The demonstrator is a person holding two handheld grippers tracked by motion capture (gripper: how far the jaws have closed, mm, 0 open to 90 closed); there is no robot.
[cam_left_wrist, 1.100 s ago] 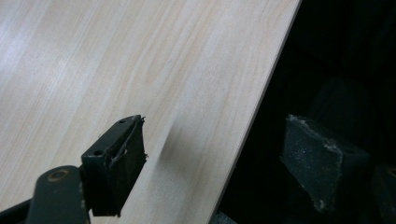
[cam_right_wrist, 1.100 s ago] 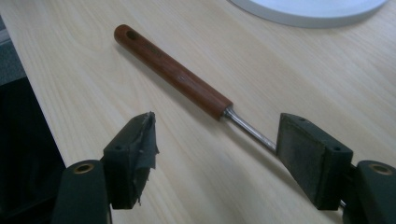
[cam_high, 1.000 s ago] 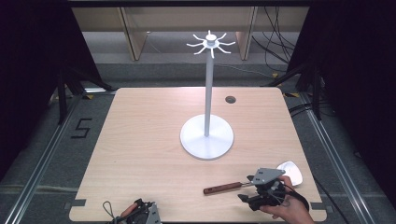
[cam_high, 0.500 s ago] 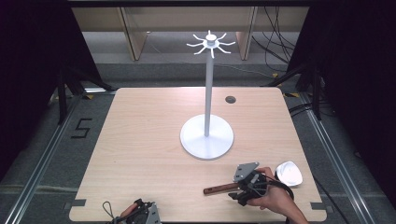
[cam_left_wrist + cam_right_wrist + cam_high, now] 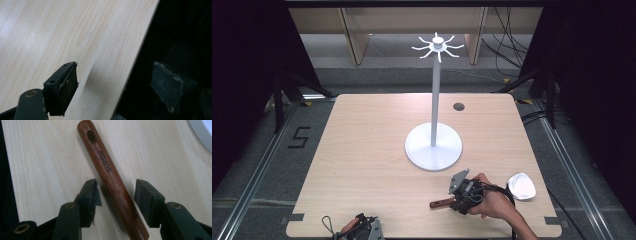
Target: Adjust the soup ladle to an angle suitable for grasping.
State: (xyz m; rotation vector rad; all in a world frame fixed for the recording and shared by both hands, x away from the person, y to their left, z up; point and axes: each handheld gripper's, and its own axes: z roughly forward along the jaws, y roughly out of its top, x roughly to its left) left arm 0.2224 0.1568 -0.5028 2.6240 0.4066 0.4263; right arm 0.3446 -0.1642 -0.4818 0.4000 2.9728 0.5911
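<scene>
While the wooden handle [image 5: 111,181] lies flat near the table's [image 5: 362,150] front edge, its holed end is pointed left, away from the metal ladle bowl [image 5: 521,186]. The right gripper [image 5: 460,199] has been shifted left along it since a second ago; its jaws have just been closing, flanking the handle without pressing. The white rack [image 5: 433,145] stands just behind. The left gripper [image 5: 112,87] is held spread over the front edge.

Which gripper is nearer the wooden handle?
Right. The right gripper straddles the wooden handle, jaws just closing but pads not yet pressing. The left gripper sits at the table's near edge, well off to the left.
</scene>
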